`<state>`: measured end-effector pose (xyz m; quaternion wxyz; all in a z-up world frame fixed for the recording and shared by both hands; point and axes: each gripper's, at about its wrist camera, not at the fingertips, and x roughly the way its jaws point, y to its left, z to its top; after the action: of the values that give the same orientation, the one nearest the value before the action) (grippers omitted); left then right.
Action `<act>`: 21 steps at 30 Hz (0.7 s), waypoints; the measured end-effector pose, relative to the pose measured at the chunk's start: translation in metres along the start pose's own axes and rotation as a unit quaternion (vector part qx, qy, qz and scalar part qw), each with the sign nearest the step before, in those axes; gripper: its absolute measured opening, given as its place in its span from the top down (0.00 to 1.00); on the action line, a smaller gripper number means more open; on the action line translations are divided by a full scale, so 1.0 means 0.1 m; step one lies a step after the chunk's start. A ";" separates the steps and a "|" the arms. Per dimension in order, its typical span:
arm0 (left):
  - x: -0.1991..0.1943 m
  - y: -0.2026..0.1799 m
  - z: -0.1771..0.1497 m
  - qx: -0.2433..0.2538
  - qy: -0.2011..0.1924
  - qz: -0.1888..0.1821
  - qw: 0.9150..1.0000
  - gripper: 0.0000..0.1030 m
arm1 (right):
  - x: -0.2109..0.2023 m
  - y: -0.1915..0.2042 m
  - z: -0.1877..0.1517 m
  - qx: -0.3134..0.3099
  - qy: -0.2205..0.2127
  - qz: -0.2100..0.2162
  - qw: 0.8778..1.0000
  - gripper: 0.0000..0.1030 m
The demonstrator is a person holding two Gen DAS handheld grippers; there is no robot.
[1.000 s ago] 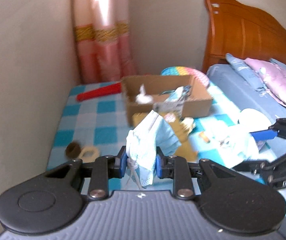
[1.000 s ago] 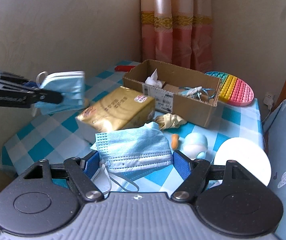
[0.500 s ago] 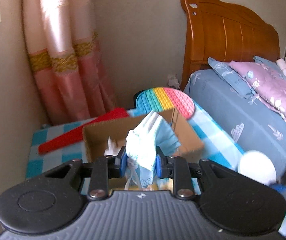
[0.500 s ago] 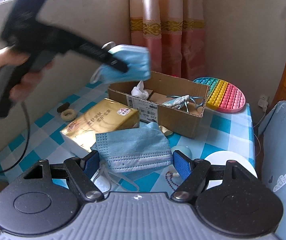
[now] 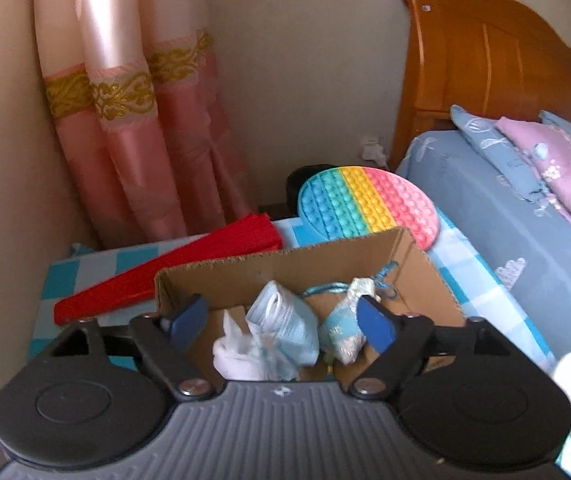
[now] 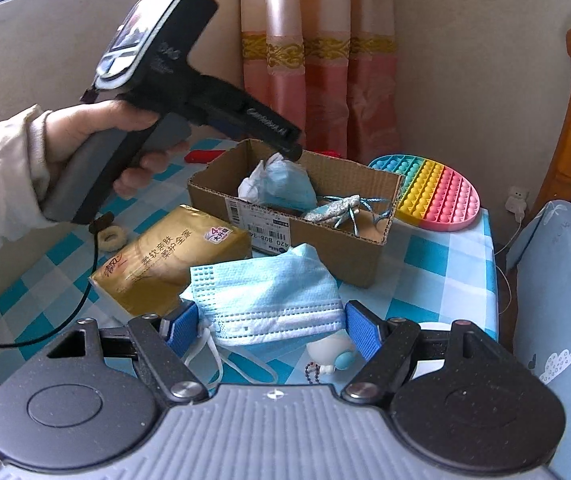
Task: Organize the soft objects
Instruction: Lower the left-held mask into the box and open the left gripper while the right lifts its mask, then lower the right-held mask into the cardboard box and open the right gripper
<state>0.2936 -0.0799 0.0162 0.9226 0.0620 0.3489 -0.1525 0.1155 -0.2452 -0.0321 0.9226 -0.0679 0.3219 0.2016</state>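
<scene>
Mask (image 5: 281, 328) now released into "420 B08"-labelled box (image 6: 365, 256), left claw (image 5: 281, 320) agape.

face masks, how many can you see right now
2: one face mask lies dropped in the cardboard box; the other mask sits between the open right gripper's fingers. More may be hidden.

Bedroom corner with a checked table beside a bed.
A rainbow pop-it mat (image 6: 429, 190) lies on the blue-and-white checked tablecloth (image 6: 437, 264). Pink curtains (image 5: 133, 128) with a gold band hang behind; a carved wooden headboard (image 5: 481, 60) and floral pillows (image 5: 553, 160) stand right.
</scene>
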 end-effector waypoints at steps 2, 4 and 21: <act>-0.06 0.04 -0.05 -0.002 -0.001 -0.012 1.000 0.13 | 0.00 0.01 0.01 0.001 0.001 -0.001 1.000 0.22; -0.14 0.06 -0.09 -0.002 -0.004 -0.005 1.000 0.10 | -0.01 0.02 0.03 -0.002 -0.001 -0.003 1.000 0.22; -1.40 0.11 -1.01 0.002 -0.033 0.053 0.998 0.03 | 0.37 -0.23 0.83 0.033 -0.007 -0.050 0.998 0.21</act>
<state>0.1347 -0.0144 0.0334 0.9403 0.0769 0.3142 -0.1060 0.1988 -0.2328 0.0102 0.9356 -0.0522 0.3177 0.1447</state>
